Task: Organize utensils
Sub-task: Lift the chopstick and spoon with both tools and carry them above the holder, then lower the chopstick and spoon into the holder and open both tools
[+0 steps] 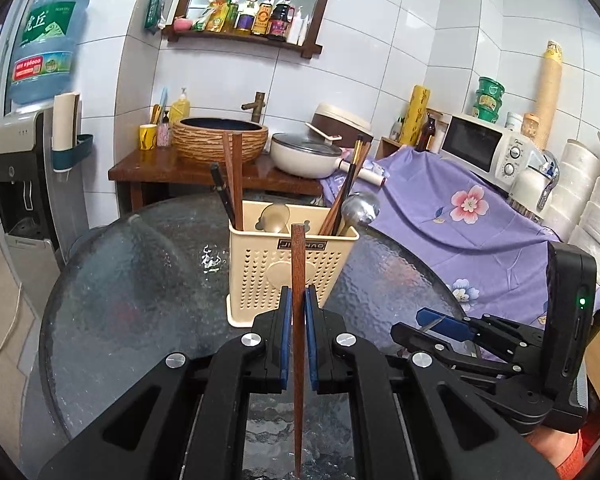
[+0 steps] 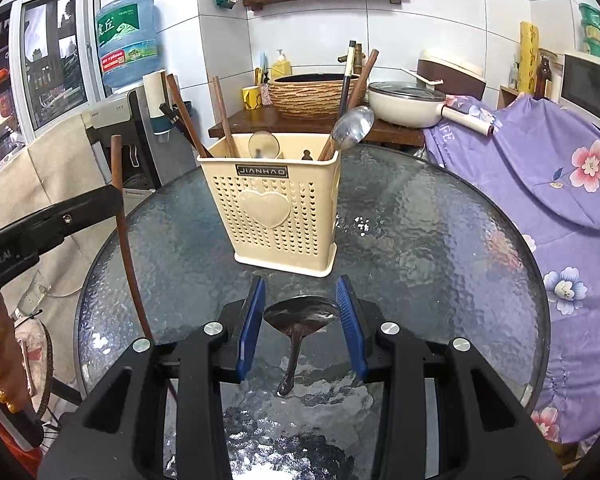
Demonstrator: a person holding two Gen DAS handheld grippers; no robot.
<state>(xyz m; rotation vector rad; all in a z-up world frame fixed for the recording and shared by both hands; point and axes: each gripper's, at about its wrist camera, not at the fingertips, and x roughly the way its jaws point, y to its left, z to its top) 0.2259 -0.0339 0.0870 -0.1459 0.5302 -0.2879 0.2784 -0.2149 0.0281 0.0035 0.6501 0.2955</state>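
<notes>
Nearest the lens, the left gripper (image 1: 299, 300) is clenched on a brown wooden chopstick (image 1: 298, 320), held upright in front of the cream utensil holder (image 1: 276, 276). The chopstick's upper end reaches about the holder's rim; its lower end runs out of frame below.

The right gripper (image 2: 300, 300) stands released, jaws wide apart to either side of a metal spoon (image 2: 298, 320) lying flat on the glass table (image 2: 440, 248), bowl toward the holder. Whether the blue pads touch the spoon cannot be told.

Progress, as judged: well advanced. The holder already carries several chopsticks in its left and right compartments, plus two spoons (one large steel bowl leaning out at the right). Outstanding: the held chopstick and the spoon on the table. No other loose utensils are visible.

Obstructions: the upright handles already in the holder crowd its openings. Beyond the table stand a wooden washstand (image 1: 172, 168) with a basin, a white pan (image 2: 408, 108) and a purple floral cloth (image 2: 560, 160), all well apart from the work.
</notes>
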